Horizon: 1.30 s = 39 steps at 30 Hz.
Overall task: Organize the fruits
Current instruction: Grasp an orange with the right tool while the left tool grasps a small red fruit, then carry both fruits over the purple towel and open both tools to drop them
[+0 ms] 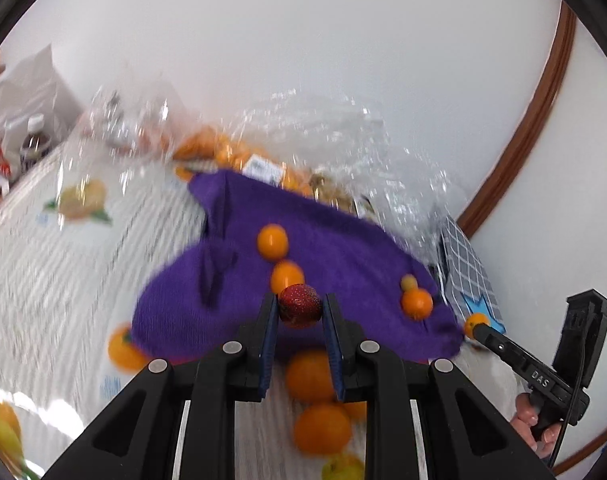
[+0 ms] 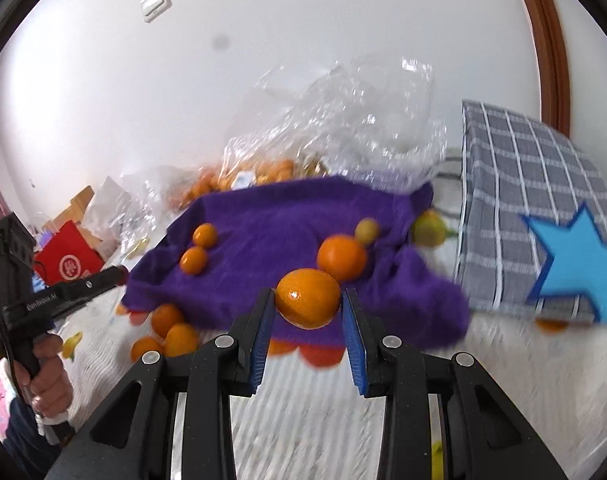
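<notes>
My left gripper [image 1: 300,307] is shut on a red strawberry [image 1: 300,306], held above the near edge of a purple cloth [image 1: 323,236]. My right gripper [image 2: 308,305] is shut on an orange [image 2: 308,298], held over the same cloth [image 2: 287,216]. On the cloth lie two small oranges [image 1: 273,241] [image 1: 286,276], a larger orange [image 1: 416,303] and a small yellowish fruit [image 1: 409,281]. The right view shows them too: small oranges [image 2: 205,235], the larger orange [image 2: 341,258], the yellowish fruit [image 2: 367,230]. Loose oranges [image 1: 309,376] lie on the white mat in front of the cloth.
A clear plastic bag [image 2: 335,120] with more oranges [image 2: 271,172] lies behind the cloth. A grey checked bag with a blue star [image 2: 543,216] stands to the right. A red bag [image 2: 69,258], boxes and a bottle [image 1: 34,140] sit at the left. A white wall is behind.
</notes>
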Each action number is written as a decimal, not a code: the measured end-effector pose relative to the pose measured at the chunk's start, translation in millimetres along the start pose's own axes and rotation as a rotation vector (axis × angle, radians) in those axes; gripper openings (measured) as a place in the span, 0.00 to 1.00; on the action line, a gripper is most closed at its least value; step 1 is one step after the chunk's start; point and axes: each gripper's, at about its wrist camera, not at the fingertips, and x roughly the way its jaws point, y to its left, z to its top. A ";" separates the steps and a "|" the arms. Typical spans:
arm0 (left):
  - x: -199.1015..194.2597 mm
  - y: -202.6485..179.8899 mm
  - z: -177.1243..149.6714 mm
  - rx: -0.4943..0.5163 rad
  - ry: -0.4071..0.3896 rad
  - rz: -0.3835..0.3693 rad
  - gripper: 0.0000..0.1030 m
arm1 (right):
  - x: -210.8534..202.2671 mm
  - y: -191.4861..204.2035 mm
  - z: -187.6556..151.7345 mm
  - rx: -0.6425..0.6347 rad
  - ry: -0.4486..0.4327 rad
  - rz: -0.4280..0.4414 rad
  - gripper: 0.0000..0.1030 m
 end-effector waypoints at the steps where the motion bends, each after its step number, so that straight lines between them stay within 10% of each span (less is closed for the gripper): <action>1: 4.0 -1.9 7.1 0.005 -0.005 0.005 0.21 | 1.6 -0.9 8.1 -0.009 -0.008 -0.011 0.33; 39: 75.0 8.3 8.7 0.016 0.051 0.189 0.21 | 58.3 -18.0 3.8 -0.038 0.098 -0.114 0.37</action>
